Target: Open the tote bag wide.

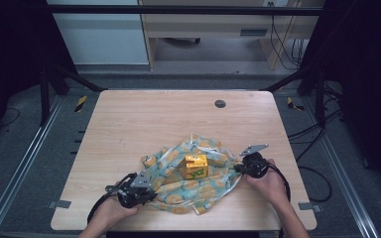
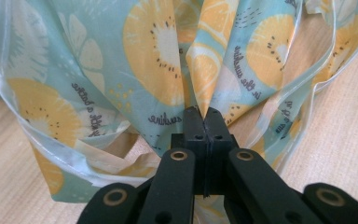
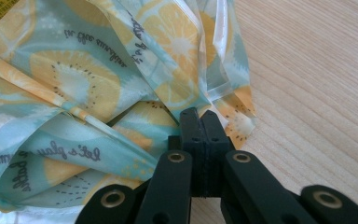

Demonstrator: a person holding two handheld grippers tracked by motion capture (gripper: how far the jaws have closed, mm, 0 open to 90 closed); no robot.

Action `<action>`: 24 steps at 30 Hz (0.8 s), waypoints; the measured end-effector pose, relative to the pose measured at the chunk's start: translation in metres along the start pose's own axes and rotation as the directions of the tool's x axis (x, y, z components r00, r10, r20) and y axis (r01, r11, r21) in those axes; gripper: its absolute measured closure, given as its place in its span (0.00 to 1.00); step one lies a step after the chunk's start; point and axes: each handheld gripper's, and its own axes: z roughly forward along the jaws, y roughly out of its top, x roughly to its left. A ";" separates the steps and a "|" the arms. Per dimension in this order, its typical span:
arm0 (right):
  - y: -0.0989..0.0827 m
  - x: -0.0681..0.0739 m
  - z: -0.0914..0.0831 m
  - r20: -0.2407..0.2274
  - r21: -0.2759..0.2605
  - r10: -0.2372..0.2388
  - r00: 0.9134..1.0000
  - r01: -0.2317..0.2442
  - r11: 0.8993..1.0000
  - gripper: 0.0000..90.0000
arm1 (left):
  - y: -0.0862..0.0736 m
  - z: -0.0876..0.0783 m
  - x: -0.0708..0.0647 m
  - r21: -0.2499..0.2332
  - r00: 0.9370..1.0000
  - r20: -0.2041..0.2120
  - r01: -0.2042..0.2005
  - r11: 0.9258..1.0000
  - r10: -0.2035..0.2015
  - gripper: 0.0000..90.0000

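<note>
Both tools pinch cloth [image 1: 198, 186] edges around yellow box [image 1: 196, 166].

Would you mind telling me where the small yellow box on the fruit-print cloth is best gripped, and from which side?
Grip the yellow box across its two flat side faces, coming straight down from above. It stands upright in the middle of the cloth, whose raised folds crowd its base, so its top half is the freest part.
</note>
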 end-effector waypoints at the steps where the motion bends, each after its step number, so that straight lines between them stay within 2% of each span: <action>1: 0.000 0.000 0.000 -0.001 -0.004 0.005 1.000 -0.005 1.000 1.00 | 0.000 0.000 0.000 -0.019 1.000 -0.012 0.003 1.000 -0.003 0.98; 3: -0.002 0.000 -0.002 0.003 -0.019 -0.007 1.000 0.007 1.000 0.98 | 0.000 -0.004 0.001 -0.063 0.999 -0.040 0.013 0.998 -0.016 0.86; 5: -0.003 -0.002 -0.008 0.014 -0.068 -0.002 1.000 0.003 0.998 0.87 | 0.000 -0.011 0.002 -0.114 0.999 -0.042 0.010 0.993 -0.015 0.80; 8: -0.003 -0.005 -0.021 0.022 -0.141 0.023 1.000 -0.019 0.990 0.70 | 0.000 -0.021 0.001 -0.190 0.998 -0.042 0.027 0.981 -0.035 0.68; 13: 0.001 -0.006 -0.036 0.027 -0.205 0.035 0.999 -0.028 0.978 0.47 | 0.007 -0.031 -0.003 -0.267 0.999 -0.047 0.012 0.964 -0.025 0.54; 17: 0.007 -0.002 -0.043 0.029 -0.267 0.028 0.999 -0.019 0.964 0.35 | 0.014 -0.036 -0.008 -0.335 0.999 -0.029 0.015 0.942 -0.026 0.43; 20: 0.013 0.003 -0.049 0.036 -0.315 0.028 0.999 -0.016 0.949 0.27 | 0.017 -0.039 -0.011 -0.371 0.999 -0.045 0.005 0.929 -0.024 0.36; 22: 0.016 0.005 -0.055 0.036 -0.353 0.032 0.999 -0.018 0.935 0.23 | 0.018 -0.043 -0.010 -0.393 0.998 -0.056 0.008 0.920 -0.032 0.31; 24: 0.018 0.006 -0.063 0.048 -0.387 0.045 0.998 -0.023 0.922 0.20 | 0.018 -0.048 -0.007 -0.404 0.996 -0.075 0.009 0.915 -0.043 0.28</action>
